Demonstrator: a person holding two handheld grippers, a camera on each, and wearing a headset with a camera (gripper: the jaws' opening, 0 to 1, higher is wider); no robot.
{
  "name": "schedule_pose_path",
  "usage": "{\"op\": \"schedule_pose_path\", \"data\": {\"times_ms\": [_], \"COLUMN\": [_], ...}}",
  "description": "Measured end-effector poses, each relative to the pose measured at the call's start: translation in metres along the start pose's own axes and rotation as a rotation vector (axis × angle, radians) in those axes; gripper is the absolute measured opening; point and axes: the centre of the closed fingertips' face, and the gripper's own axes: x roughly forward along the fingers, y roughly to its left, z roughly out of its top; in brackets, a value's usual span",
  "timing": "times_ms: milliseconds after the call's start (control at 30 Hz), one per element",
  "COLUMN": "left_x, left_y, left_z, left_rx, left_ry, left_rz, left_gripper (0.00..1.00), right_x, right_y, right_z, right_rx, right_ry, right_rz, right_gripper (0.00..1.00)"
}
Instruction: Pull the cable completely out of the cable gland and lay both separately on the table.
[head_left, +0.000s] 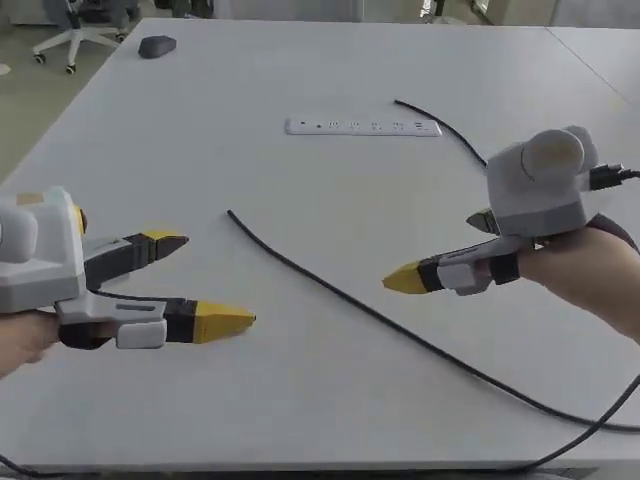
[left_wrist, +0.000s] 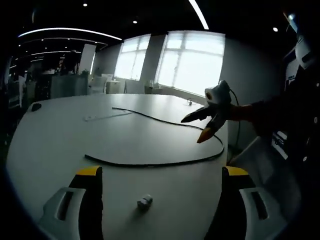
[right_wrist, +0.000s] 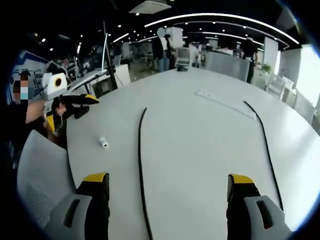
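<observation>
I held my left gripper (head_left: 215, 280) and right gripper (head_left: 428, 250) spread wide, empty; the cable (head_left: 340, 291) and gland (left_wrist: 144, 202) lay apart on the table (head_left: 200, 120); I judged nothing remained.

Gland (right_wrist: 103, 142) and cable (head_left: 335, 289) apart on table (head_left: 300, 60)

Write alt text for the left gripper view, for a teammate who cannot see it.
A small white cable gland lies on the white table between the open left tongs. Beyond it the black cable curves across the table, apart from the gland; the open right tongs hover at right.
</observation>
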Motion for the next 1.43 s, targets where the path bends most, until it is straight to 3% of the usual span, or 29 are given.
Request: {"op": "schedule_pose_path", "data": {"times_ms": [333, 567, 733, 1200, 1433], "left_x": [-0.013, -0.017, -0.020, -0.021, -0.026], "left_y": [-0.014, -0.032, -0.039, -0.031, -0.030], "left_z": [0.007, 0.021, 0.029, 0.019, 0.021], "left_rx": [0.016, 0.041, 0.060, 0.052, 0.055], "left_ry": [0.027, 0.014, 0.014, 0.045, 0.036], "left_rz": [0.031, 0.013, 0.007, 0.020, 0.021], "left_gripper": [0.99, 0.99, 0.99, 0.99, 0.99], "right_x": [-0.059, -0.090, -0.103, -0.095, -0.095], "right_y": [-0.002, 0.017, 0.025, 0.024, 0.026], "right_z": [-0.020, -0.017, -0.015, -0.020, -0.016], "right_rx": [0.053, 0.008, -0.045, -0.078, -0.087], "right_ry": [-0.069, -0.117, -0.117, -0.063, -0.069], "right_rz": [-0.041, 0.006, 0.018, 0.027, 0.036], "right_gripper": [0.99, 0.99, 0.99, 0.97, 0.98]}}
